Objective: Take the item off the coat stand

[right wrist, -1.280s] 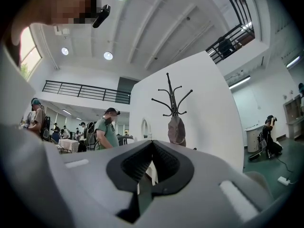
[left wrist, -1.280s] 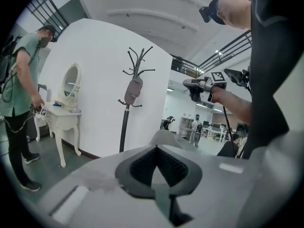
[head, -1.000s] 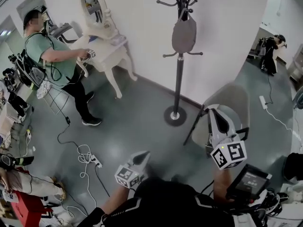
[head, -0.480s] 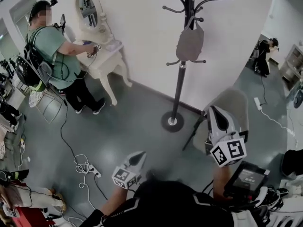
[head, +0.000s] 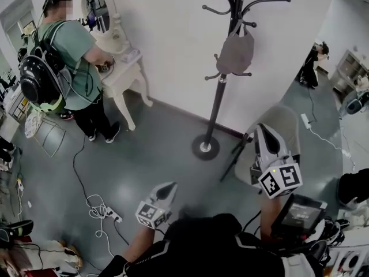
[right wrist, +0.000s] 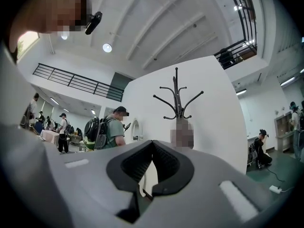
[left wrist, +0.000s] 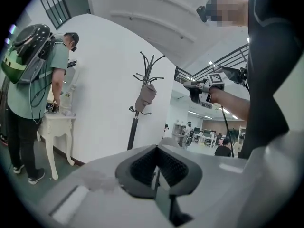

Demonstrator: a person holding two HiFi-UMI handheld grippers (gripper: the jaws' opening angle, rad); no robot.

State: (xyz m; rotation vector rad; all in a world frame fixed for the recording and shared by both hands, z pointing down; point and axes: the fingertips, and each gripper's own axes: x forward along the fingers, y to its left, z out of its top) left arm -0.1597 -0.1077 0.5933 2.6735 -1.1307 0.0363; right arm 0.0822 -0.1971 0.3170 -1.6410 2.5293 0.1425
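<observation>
A black coat stand (head: 222, 79) rises from a round base (head: 205, 148) by the white wall. A grey bag (head: 235, 52) hangs from one of its upper hooks. My left gripper (head: 168, 188) is low in the head view, well short of the stand, shut and empty. My right gripper (head: 262, 133) is raised at the right, also apart from the stand, shut with nothing in it. In the left gripper view the stand (left wrist: 137, 127) and bag (left wrist: 145, 98) stand far beyond the closed jaws (left wrist: 156, 148). The right gripper view shows the stand (right wrist: 177, 99) beyond its closed jaws (right wrist: 153, 144).
A person in a green shirt (head: 69, 51) with a backpack stands at a white dressing table (head: 121, 74) with a mirror. A beige chair (head: 279, 123) is right of the stand's base. Cables and a power strip (head: 106, 212) lie on the grey floor. Another person (head: 311, 65) is far right.
The person in green has stepped left to the dressing table and turned away. The stand has drifted slightly right in the head view. Both grippers stay shut and about where they were.
</observation>
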